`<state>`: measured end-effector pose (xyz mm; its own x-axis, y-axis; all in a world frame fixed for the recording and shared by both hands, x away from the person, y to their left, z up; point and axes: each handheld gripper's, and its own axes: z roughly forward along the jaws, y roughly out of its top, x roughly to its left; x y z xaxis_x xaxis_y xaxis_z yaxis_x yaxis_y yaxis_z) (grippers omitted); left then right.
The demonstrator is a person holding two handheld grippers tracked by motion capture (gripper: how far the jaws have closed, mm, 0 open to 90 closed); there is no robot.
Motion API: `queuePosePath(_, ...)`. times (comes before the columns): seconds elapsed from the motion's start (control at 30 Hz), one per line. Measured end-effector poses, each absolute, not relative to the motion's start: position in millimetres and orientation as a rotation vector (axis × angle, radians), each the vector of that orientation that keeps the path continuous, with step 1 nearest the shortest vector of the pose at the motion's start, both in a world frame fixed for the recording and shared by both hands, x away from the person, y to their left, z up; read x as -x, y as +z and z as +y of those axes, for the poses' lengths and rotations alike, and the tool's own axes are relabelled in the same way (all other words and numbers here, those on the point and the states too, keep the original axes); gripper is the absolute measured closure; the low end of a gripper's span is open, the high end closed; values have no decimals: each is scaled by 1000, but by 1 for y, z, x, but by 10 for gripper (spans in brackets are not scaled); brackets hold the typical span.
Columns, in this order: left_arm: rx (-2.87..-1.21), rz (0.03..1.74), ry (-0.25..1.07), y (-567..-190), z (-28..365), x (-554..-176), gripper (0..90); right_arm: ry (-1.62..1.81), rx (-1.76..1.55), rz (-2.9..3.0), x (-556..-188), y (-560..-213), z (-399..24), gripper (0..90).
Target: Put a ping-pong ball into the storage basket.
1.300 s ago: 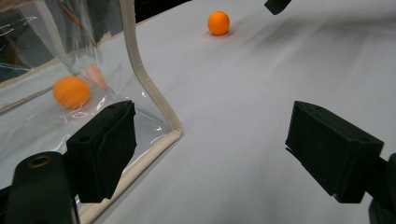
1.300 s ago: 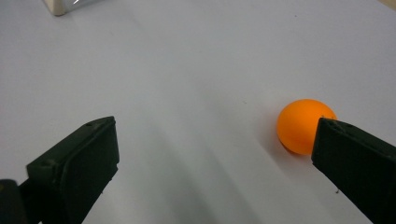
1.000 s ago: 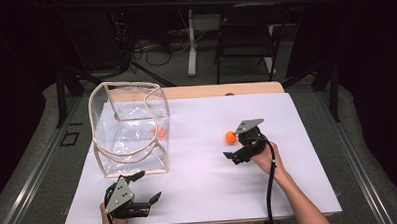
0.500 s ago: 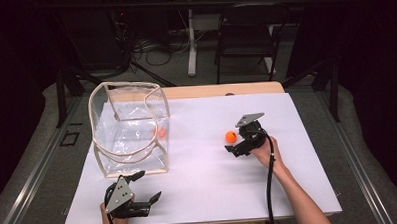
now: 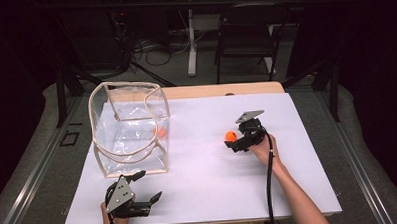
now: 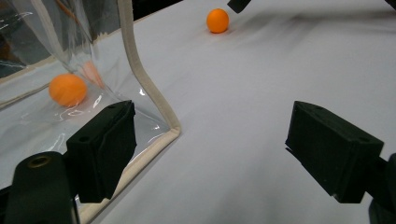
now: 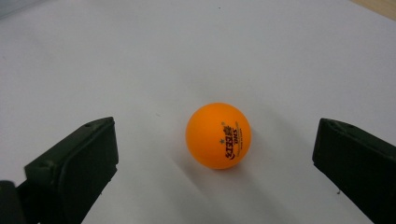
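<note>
An orange ping-pong ball [image 5: 231, 136] [image 7: 218, 135] [image 6: 218, 20] lies on the white table sheet [image 5: 203, 167], right of centre. My right gripper [image 5: 236, 137] [image 7: 212, 158] is open, its jaws wide on either side of the ball without touching it. A clear plastic bag [image 5: 129, 127] with a beige rim stands open at the left; a second orange ball [image 5: 160, 132] [image 6: 68, 89] lies inside it. Near the front edge, my left gripper [image 5: 146, 186] [image 6: 212, 149] stands open and holds nothing, just in front of the bag's near corner [image 6: 173, 130].
A wooden table edge [image 5: 220, 89] shows behind the sheet. A black chair [image 5: 246, 35] and cables [image 5: 154, 46] stand on the floor beyond. Grey padding [image 5: 33, 163] flanks the table.
My right gripper has moved slightly forward and left, closing in so that the ball now lies between its open jaws. The left gripper has stayed put.
</note>
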<state>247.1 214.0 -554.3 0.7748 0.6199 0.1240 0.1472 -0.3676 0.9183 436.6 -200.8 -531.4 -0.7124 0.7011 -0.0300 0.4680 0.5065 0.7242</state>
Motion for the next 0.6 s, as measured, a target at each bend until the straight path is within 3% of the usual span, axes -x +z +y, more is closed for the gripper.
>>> queuePosePath(0.6,-1912,585,562,-554,215,-247,157,1002,-995,2444,-443,-543,-196,16)
